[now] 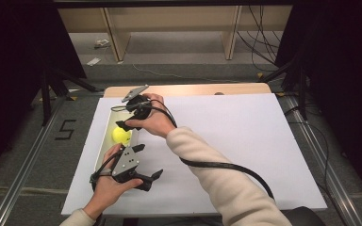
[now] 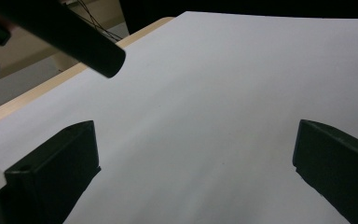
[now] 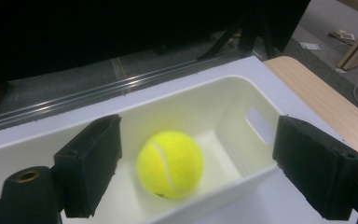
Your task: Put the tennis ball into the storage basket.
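A ball [image 3: 170, 164] lies in a bin [image 3: 233, 95] that sits on a sheet [image 1: 235, 141] at the left edge of the table [image 1: 188, 89]. The sheet covers nearly the whole tabletop; a strip of the table shows behind it. The right gripper [image 1: 131, 123] hangs over the bin, just above the ball. The left gripper [image 1: 143, 162] sits nearer the person, beside the bin's near end, over bare sheet.

A grey floor [image 1: 179, 61] surrounds the white-covered table [image 1: 245, 141], with pale wooden shelving [image 1: 169, 28] at twelve o'clock, dark, possibly curtained sides, and loose cables [image 1: 259, 42] at one o'clock.
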The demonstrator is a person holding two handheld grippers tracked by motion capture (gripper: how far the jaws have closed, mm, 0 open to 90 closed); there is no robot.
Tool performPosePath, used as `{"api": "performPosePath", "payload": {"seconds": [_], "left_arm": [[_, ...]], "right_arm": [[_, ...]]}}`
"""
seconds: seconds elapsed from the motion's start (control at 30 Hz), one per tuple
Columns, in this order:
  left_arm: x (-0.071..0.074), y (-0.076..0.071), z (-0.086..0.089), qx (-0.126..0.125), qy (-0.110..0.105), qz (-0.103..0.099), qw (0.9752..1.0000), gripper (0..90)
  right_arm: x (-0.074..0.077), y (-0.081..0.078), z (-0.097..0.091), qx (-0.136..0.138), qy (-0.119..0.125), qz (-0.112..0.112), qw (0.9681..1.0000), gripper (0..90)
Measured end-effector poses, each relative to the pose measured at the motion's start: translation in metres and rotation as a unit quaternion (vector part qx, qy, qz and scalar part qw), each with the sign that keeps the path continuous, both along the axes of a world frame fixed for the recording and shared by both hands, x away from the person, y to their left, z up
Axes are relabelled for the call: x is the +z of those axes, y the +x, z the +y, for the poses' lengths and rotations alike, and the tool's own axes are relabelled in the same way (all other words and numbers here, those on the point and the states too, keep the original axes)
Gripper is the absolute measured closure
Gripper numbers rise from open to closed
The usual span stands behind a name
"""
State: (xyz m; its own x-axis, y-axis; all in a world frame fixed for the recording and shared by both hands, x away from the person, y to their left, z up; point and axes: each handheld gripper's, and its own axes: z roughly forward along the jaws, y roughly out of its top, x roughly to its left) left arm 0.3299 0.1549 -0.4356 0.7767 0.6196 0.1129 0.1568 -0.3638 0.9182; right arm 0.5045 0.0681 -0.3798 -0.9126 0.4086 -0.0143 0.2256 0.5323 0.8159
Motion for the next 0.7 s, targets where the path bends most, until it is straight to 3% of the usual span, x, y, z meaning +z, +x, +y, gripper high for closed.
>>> {"api": "performPosePath", "payload": {"seconds": [0.7], "left_arm": [[0.000,0.000,0.001,0.002,0.000,0.000,1.0000,0.0]], "right_arm": [[0.004,-0.006,-0.063,-0.025,0.011,-0.006,0.9996,16.6]]}}
